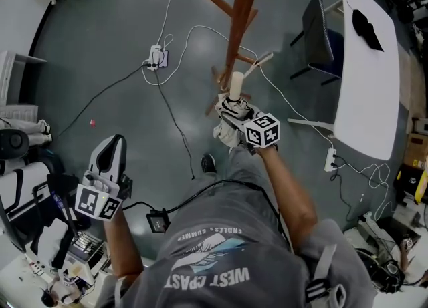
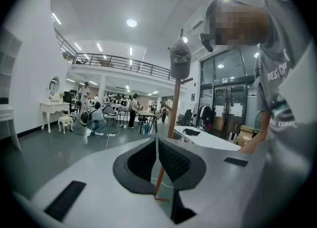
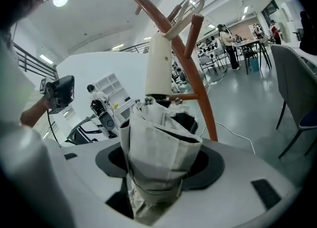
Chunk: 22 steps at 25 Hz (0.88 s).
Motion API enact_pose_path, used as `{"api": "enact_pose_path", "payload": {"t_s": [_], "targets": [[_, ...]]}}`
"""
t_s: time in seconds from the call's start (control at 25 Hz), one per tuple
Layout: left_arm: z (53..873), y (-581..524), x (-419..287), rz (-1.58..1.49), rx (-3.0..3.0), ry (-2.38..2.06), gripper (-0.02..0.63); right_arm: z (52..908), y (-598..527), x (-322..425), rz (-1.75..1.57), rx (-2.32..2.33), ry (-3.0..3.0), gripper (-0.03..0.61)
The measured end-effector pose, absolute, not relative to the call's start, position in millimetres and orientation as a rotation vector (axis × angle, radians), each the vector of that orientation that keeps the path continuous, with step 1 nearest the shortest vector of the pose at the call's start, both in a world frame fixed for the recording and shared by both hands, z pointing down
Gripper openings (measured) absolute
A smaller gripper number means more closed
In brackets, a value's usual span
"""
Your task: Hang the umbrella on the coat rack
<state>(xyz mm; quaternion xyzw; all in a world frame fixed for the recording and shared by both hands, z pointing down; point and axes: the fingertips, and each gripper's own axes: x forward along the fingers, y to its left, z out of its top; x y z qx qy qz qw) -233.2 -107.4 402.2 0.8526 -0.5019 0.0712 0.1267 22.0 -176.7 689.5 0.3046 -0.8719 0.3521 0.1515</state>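
Nearest, the right claw (image 3: 158, 168) is clamped on the folded umbrella (image 3: 161, 133), handle up, probably so its strap (image 3: 192, 5) can reach a peg. The strap lies close beside the rack (image 3: 200, 83) just beyond. The left claw (image 2: 157, 159), jaws together and empty, hangs aside, apparently unneeded.

One umbrella (image 1: 232, 111), one coat rack (image 1: 241, 6)

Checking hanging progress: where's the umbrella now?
In the head view, right of centre, the folded umbrella is clamped in the right gripper, its cream handle close beside the coat rack.
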Motion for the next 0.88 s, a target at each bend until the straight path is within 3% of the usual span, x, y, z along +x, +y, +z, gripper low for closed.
{"api": "enact_pose_path", "payload": {"t_s": [0.88], "targets": [[410.1,-115.3,-214.6,0.198,2.499,-1.401,0.031,689.9,-162.5,74.2,0.976,1.050,-2.439,0.281]]}}
